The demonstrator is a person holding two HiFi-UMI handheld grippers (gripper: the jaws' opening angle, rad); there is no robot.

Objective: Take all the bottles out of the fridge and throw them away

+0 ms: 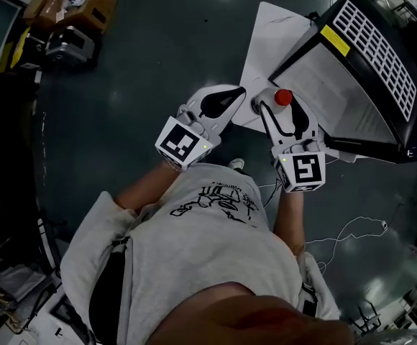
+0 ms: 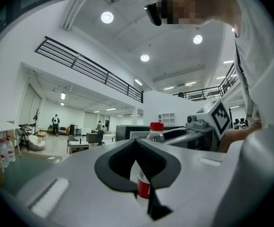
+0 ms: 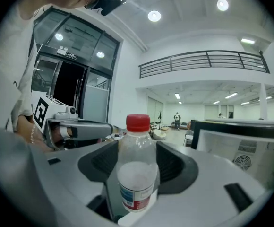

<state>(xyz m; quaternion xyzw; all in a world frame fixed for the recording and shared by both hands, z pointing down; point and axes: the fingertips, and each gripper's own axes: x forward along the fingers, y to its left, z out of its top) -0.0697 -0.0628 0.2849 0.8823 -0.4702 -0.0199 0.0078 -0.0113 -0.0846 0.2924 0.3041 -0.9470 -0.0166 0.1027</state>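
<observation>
Left gripper [image 1: 236, 95]: jaws closed on each other, nothing held. Its own view shows the dark pads [image 2: 115, 162] meeting at the front, with only a thin slot below them; a sliver of red label shows through that slot from beyond the jaws. It is held in front of the person's chest over the dark floor [image 1: 144, 85], tilted toward the other tool. Just right of it, the bottle [image 3: 137, 174] stands upright between the jaws of the right gripper [image 1: 282, 108], which are clamped on its body from both sides. The bottle is clear plastic with a ribbed shoulder and a red screw cap [image 3: 138, 123]. The lower body looks cloudy white, and a white label with a blue edge and a red band wraps the bottom. Cannot tell whether any liquid is inside. From the head view only the red cap shows between the white fingers. Further right, near the right gripper, sits the fridge [image 1: 381, 45], black, with a white slatted grille and a yellow sticker [image 1: 336, 40].
</observation>
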